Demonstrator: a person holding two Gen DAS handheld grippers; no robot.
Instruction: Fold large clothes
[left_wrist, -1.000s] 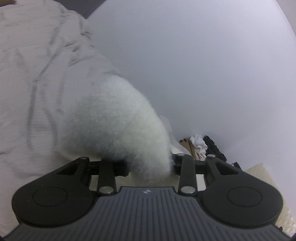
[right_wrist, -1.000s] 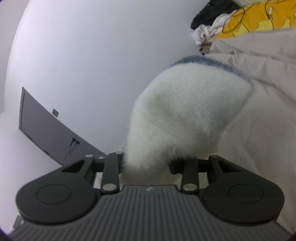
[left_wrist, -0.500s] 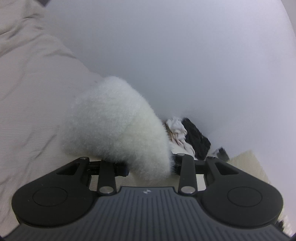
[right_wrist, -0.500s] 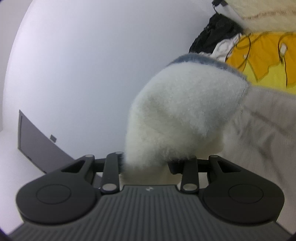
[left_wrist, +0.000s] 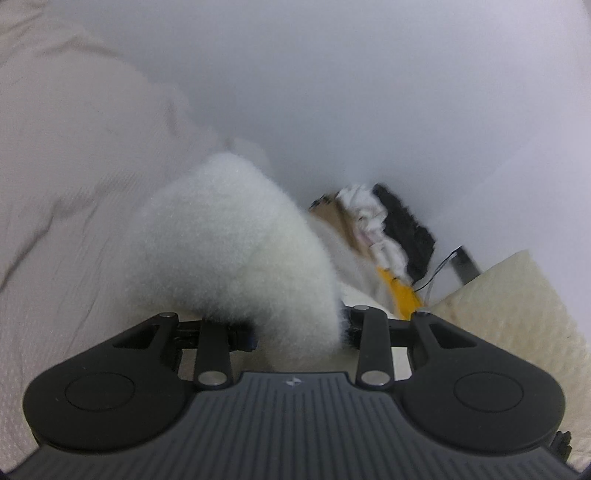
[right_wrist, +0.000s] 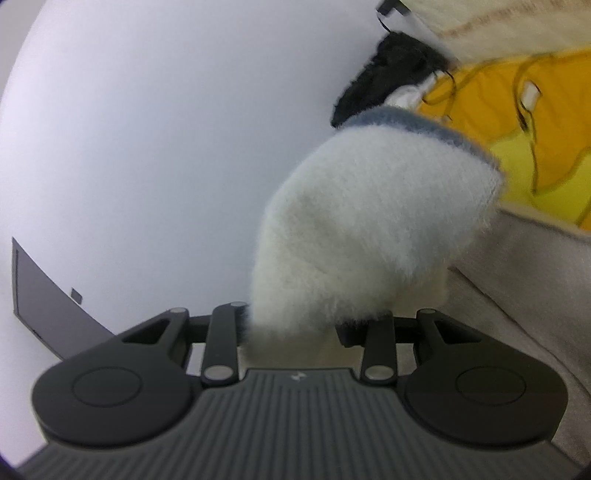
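While its jaws are clamping a bunched fold of the white fleece garment (left_wrist: 240, 258), the left gripper (left_wrist: 295, 332) is holding that fluffy cloth up in front of a pale wall (left_wrist: 369, 92), with beige bedding (left_wrist: 66, 184) spreading to the left. Likewise, the right gripper (right_wrist: 291, 328) is pinching another bunch of the same fleece, whose grey-blue trimmed edge (right_wrist: 406, 122) is showing at the top. Beyond, yellow fabric (right_wrist: 498, 110), a black item (right_wrist: 391, 70) and a dark panel (right_wrist: 48, 314) are lying in the background.
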